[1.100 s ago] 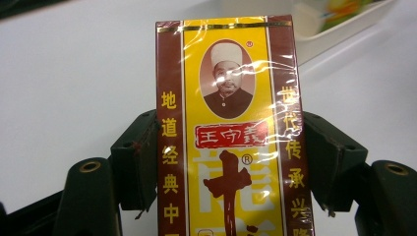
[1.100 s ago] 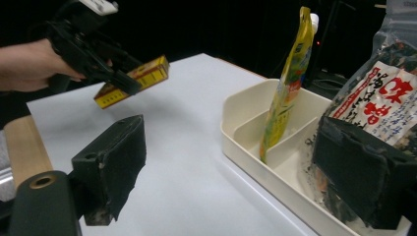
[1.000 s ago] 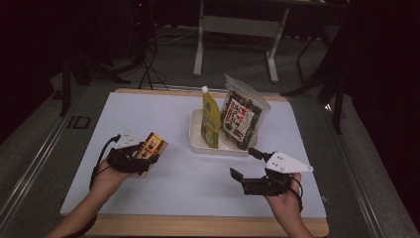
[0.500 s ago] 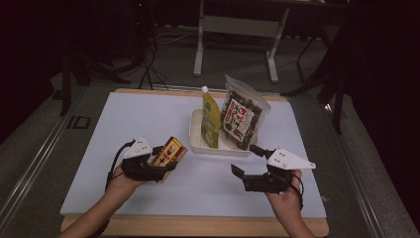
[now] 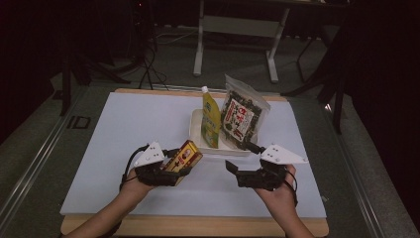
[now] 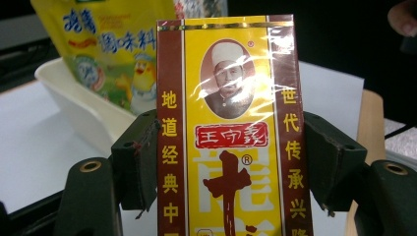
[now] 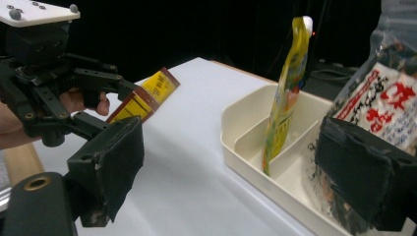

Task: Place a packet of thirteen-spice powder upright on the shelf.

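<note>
My left gripper (image 5: pixel 182 163) is shut on a yellow and maroon box (image 5: pixel 184 155) printed with a chef's portrait (image 6: pixel 228 128), its pads pressing both long sides. It hovers over the white table just left of the white divided tray (image 5: pixel 196 130). That tray holds a yellow spouted pouch (image 5: pixel 211 118) and a clear bag of dark snacks (image 5: pixel 241 119), both standing upright. My right gripper (image 5: pixel 232 168) stands open near the tray's front right, nothing between its pads (image 7: pixel 110 167). In the right gripper view the other gripper (image 7: pixel 118 91) carries the box (image 7: pixel 142 98) at the left.
The white table surface (image 5: pixel 124 124) spreads wide to the left and front of the tray. A wooden edge (image 5: pixel 198 225) runs along the near side. Dark floor, stands and a pale bench frame (image 5: pixel 237 29) lie beyond the table.
My left gripper has carried the box rightward, from the left part of the table to close beside the tray. The right gripper has stayed in place.
</note>
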{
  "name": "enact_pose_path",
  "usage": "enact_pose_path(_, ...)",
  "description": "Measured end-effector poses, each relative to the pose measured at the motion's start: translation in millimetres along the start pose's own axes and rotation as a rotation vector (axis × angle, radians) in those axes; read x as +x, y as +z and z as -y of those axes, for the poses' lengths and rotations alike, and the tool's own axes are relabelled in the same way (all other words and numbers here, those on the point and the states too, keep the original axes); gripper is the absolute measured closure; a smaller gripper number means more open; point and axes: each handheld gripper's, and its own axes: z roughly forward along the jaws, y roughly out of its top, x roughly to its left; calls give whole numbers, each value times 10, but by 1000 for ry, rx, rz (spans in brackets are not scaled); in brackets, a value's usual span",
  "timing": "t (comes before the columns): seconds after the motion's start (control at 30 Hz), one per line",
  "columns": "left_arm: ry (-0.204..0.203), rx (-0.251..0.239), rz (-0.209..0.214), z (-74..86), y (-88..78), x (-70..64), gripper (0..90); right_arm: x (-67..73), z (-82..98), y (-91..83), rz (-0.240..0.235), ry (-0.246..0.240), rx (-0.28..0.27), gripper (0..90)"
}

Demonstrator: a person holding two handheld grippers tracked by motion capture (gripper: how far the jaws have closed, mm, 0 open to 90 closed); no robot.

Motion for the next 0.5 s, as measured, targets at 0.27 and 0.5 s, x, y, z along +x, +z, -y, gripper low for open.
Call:
enact_pose_path(0.27, 9, -59, 32, -8, 157, -83, 318, 134, -69, 134, -31, 26, -28, 121)
enact_pose_path(0.5, -29, -118, 35, -15, 235, -95, 318, 197, -96, 225, -43, 75, -55, 132)
